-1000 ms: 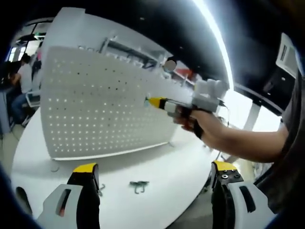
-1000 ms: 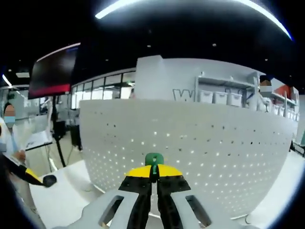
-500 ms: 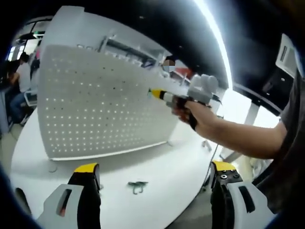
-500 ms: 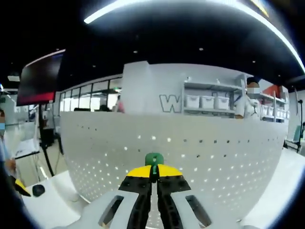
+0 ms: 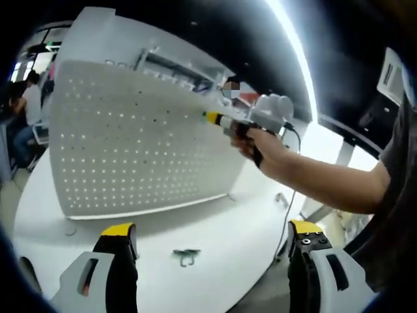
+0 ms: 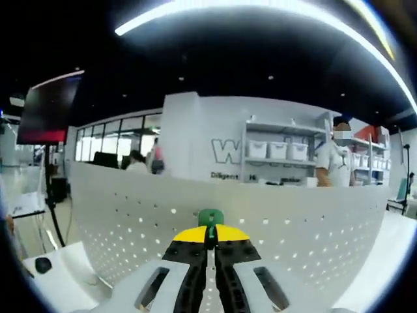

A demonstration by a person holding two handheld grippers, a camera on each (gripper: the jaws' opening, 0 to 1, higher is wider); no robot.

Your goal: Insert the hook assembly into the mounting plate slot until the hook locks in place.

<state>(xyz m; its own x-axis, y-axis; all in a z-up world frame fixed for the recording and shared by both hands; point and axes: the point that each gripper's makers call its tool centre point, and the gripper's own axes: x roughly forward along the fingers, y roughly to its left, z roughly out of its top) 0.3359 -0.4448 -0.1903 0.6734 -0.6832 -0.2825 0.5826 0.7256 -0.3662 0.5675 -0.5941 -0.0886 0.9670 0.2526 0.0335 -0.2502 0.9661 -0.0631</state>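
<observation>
Left gripper view: left gripper (image 5: 212, 257) low over the table (image 5: 221, 228), jaws spread wide and empty, yellow-capped tips, grey bodies w/ dark inner faces. Between them on the table lies a small dark wire-like piece (image 5: 186, 255), prob. a spare hook; too small to be sure. The pegboard (image 5: 130, 150) stands upright on the table: white sheet, matte, regular grid of small round holes, light coming through many of them. Right gripper (image 5: 218, 119) comes in from the right in a person's hand (image 5: 257, 145), yellow tip up near the board's upper right part; whether it touches the board I can't tell. Right gripper view: right gripper (image 6: 210, 238) jaws clenched together on a green hook (image 6: 210, 217), only its small rounded green end poking out past the yellow tips; looks like smooth moulded plastic. Tip aimed at the top band of the board (image 6: 273, 241), just under its upper edge; contact not resolvable. Shelves w/ white bins and people stand behind. Step in hand, as I read it: approach/alignment, hook gripped, not yet seated in the board. Next move calls for lining the hook end up w/ a hole row, pushing in square to the sheet, then pressing till it locks. Risk: thin sheet may flex or tip under push; left gripper is free to steady it.
</observation>
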